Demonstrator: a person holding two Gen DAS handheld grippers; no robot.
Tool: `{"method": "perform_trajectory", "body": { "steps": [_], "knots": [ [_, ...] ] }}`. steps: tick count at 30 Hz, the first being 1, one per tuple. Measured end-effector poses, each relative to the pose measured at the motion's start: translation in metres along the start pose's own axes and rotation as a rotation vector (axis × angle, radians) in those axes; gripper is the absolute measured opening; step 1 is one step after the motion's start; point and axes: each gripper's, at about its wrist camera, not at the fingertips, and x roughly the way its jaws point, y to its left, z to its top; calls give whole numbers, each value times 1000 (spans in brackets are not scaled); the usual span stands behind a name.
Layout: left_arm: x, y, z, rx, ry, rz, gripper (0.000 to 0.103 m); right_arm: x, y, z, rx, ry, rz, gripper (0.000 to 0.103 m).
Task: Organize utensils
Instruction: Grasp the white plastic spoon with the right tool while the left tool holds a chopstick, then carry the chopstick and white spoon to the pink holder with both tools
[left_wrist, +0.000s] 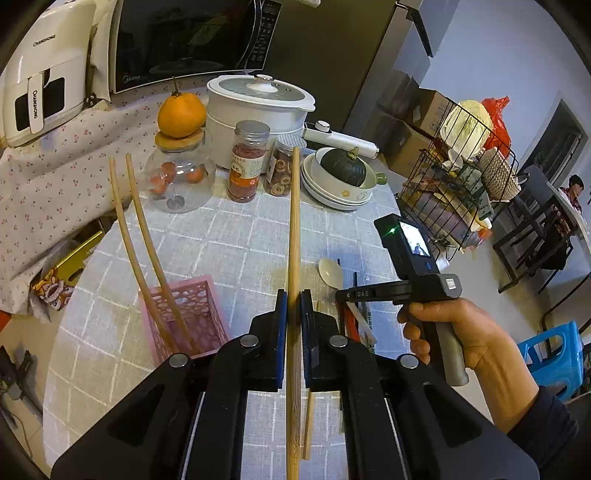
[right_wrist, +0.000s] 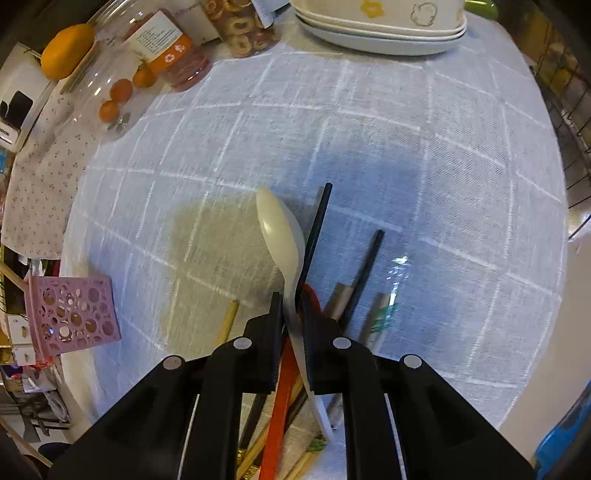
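Observation:
My left gripper (left_wrist: 293, 302) is shut on a long wooden chopstick (left_wrist: 294, 229) that points away over the table. To its left a pink perforated basket (left_wrist: 199, 295) holds two wooden chopsticks (left_wrist: 136, 236). My right gripper (right_wrist: 293, 306) is shut on the handle of a white spoon (right_wrist: 280, 232), whose bowl sticks out ahead above the cloth. Under and beside it lies a heap of utensils: black chopsticks (right_wrist: 364, 273), a red one (right_wrist: 277, 417) and wooden ones (right_wrist: 227, 321). In the left wrist view a hand holds the right gripper (left_wrist: 345, 295) over that heap, by the spoon (left_wrist: 331, 272).
A checked cloth (right_wrist: 406, 155) covers the round table. At the back stand a glass jar (left_wrist: 180, 181) with an orange on its lid, two snack jars (left_wrist: 248, 162), stacked bowls (left_wrist: 336, 188) with a squash, and a white cooker (left_wrist: 258, 110). A wire rack (left_wrist: 458, 184) stands to the right.

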Motion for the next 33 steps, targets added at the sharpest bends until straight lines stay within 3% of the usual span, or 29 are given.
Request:
{"method": "perform_trajectory", "body": {
  "steps": [13, 17, 26, 33],
  "knots": [
    [2, -4, 0, 14, 7, -2, 6, -1, 19, 8, -91, -17, -68, 9],
    [1, -4, 1, 7, -5, -4, 6, -17, 14, 9, -65, -42, -40, 9],
    [-10, 11, 8, -23, -65, -8, 6, -72, 13, 7, -12, -197, 110, 9],
    [-25, 36, 22, -79, -210, 17, 6, -123, 50, -7, -38, -401, 322, 9]
  ]
}}
